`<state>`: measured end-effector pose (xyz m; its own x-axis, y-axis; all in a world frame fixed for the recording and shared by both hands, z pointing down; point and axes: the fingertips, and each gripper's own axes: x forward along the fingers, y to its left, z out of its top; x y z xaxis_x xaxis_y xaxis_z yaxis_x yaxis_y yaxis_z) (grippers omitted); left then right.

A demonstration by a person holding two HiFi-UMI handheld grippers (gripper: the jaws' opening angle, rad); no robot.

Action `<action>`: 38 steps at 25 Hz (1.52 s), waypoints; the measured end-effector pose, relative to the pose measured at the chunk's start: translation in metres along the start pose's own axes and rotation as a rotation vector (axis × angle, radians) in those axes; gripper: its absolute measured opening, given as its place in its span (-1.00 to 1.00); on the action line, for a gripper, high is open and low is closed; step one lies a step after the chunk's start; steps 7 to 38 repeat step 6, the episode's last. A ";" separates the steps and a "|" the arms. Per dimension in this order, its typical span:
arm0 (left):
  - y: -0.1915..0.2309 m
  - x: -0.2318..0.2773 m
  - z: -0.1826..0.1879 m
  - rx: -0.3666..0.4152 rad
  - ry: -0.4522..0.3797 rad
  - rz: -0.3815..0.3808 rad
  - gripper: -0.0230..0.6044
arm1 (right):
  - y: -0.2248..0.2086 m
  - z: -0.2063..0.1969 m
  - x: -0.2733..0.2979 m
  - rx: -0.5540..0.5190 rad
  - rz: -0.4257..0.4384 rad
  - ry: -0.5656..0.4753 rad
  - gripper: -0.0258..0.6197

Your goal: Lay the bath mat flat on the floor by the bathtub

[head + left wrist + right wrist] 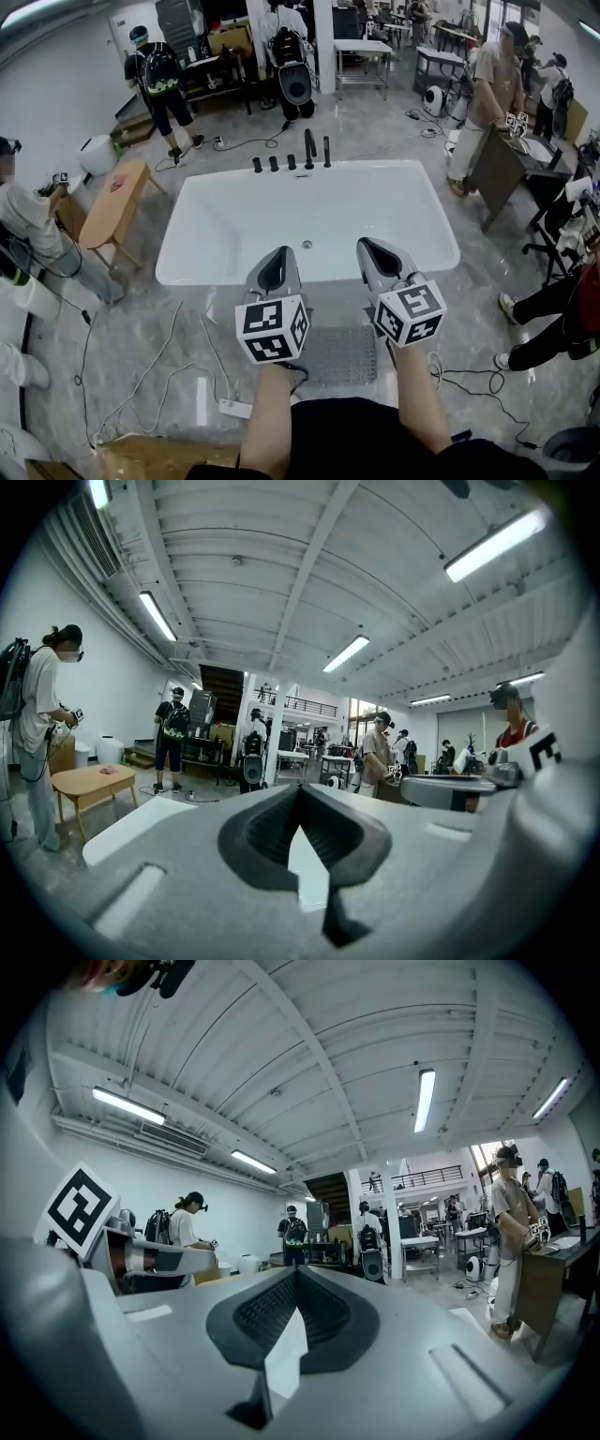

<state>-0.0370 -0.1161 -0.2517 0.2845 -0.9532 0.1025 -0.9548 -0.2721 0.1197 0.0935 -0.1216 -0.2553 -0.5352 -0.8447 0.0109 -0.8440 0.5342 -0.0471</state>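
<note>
A grey textured bath mat (339, 354) lies on the floor against the near side of the white bathtub (192, 272), partly hidden under my hands. In the head view my left gripper (277, 265) and right gripper (379, 253) are held side by side above the mat, pointing toward the tub rim. Both are shut and hold nothing. The left gripper view shows its jaws (300, 787) meeting at the tips, with the tub's white edge (127, 829) beyond. In the right gripper view the jaws (296, 1271) are also closed together.
Black tap fittings (292, 159) stand on the tub's far rim. A wooden bench (111, 202) is at the left. A power strip with cables (234, 408) lies on the floor near left. Several people stand around; a dark table (497, 173) is at the right.
</note>
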 end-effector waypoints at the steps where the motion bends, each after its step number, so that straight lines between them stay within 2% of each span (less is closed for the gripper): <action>1: 0.000 0.000 0.001 0.002 -0.003 -0.001 -0.91 | 0.001 0.001 0.000 -0.002 0.001 -0.002 -0.91; 38: -0.001 -0.001 0.002 0.005 -0.007 -0.007 -0.91 | 0.004 0.002 0.001 -0.008 0.005 -0.005 -0.91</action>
